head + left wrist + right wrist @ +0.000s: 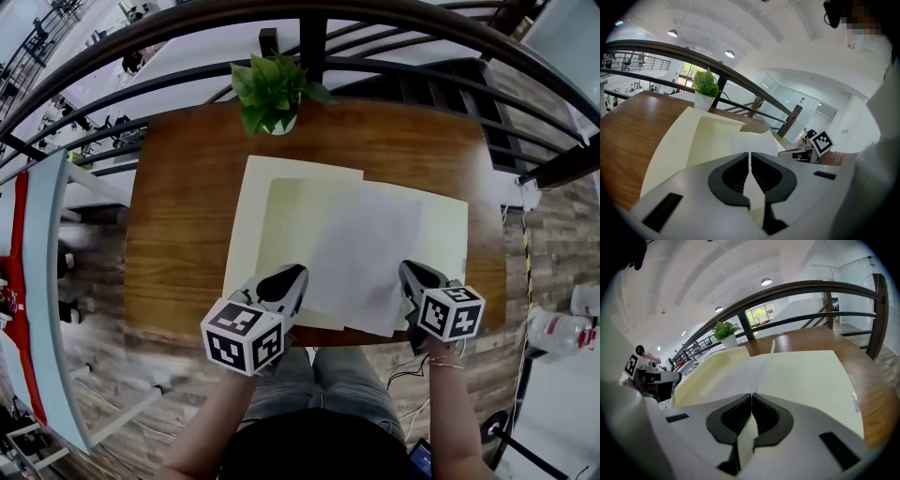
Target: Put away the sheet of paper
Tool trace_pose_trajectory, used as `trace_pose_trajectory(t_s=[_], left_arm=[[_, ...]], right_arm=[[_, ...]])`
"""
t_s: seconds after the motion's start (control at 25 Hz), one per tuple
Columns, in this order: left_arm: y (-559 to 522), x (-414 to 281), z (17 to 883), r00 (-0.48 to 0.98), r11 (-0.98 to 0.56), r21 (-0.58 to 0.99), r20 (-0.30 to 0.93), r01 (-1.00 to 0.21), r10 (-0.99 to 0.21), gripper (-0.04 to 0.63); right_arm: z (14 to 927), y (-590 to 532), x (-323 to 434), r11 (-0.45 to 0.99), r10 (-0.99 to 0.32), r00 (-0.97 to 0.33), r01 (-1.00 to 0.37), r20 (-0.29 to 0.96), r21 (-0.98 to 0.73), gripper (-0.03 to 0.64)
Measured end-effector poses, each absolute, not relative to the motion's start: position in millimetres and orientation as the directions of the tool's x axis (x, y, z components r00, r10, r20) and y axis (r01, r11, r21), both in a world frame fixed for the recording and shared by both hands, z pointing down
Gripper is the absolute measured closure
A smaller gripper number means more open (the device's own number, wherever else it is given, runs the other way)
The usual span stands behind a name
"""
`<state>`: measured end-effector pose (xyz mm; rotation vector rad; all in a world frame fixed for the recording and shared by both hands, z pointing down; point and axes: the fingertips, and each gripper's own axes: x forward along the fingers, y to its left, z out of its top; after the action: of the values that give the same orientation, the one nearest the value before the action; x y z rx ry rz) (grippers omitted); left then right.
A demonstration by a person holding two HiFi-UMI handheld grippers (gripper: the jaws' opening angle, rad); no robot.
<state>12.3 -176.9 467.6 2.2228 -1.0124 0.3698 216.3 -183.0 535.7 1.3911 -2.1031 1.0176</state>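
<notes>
At the near edge of the table [178,234], the left gripper [292,277] is clamped shut on the near left part of the sheet [361,253]. The right gripper [410,274] is shut on the sheet's near right part. The white sheet lies over a pale yellow folder [255,216], its near edge lifted into both sets of jaws.

With two pinches on one thin edge, the likeliest trouble is the hands drifting apart, which would pull the paper taut and tear or crease it. If they close in instead, it would buckle. Only a thin margin sits in the jaws, so a quick lift could let one corner slip free. The sheet's far edge may also catch on the folder and drag it.

Farther off, the plant [270,89] stands at the far edge. A hard push that way could tip it.
</notes>
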Motion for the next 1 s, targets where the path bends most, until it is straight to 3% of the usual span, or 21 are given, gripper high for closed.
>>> trace_pose_trajectory(t_s=[1.0], left_arm=[[-183,-2,468,0.631,-0.434,0.463,0.491,-0.773,-0.601,0.568]], right_arm=[[538,-213,167,0.236,-0.604,-0.478,-0.872,0.638,-0.429,0.588]])
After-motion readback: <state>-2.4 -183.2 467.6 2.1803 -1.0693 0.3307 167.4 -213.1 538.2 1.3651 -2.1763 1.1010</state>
